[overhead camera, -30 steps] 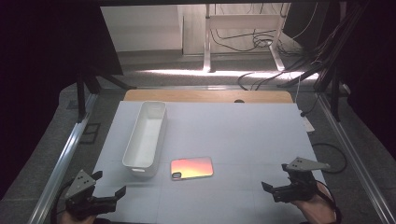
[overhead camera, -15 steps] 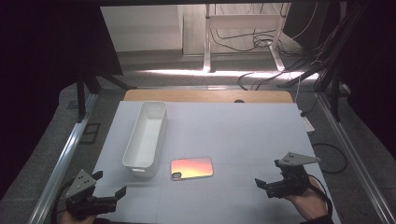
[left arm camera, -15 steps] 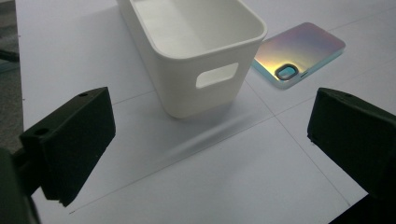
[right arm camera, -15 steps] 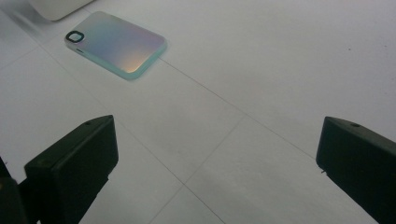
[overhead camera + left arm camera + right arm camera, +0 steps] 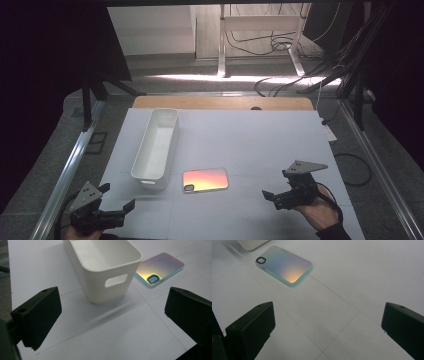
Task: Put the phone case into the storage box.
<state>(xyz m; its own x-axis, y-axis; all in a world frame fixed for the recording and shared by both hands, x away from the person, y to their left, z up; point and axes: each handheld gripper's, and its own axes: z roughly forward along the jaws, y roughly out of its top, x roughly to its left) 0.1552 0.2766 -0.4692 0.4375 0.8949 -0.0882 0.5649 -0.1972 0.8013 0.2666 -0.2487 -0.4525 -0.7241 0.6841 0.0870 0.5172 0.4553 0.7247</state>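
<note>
Right gripper point(image 5: 280, 194) has moved in from the bench's right edge toward the phone case point(image 5: 205, 180) over the last second, jaws wide apart, nothing held. Case lies flat on the white bench point(image 5: 250, 140), camera-hole end nearest the white bin point(image 5: 156, 147), just beside the bin's near end, not touching as far as I can tell. In the right gripper view the case point(image 5: 284, 265) sits ahead and left, still apart from the jaws. Left gripper point(image 5: 112, 212) idle at the near-left corner, jaws spread, empty, facing the bin point(image 5: 105, 267). Reads as start of reach for case; grasp not yet made.
</note>
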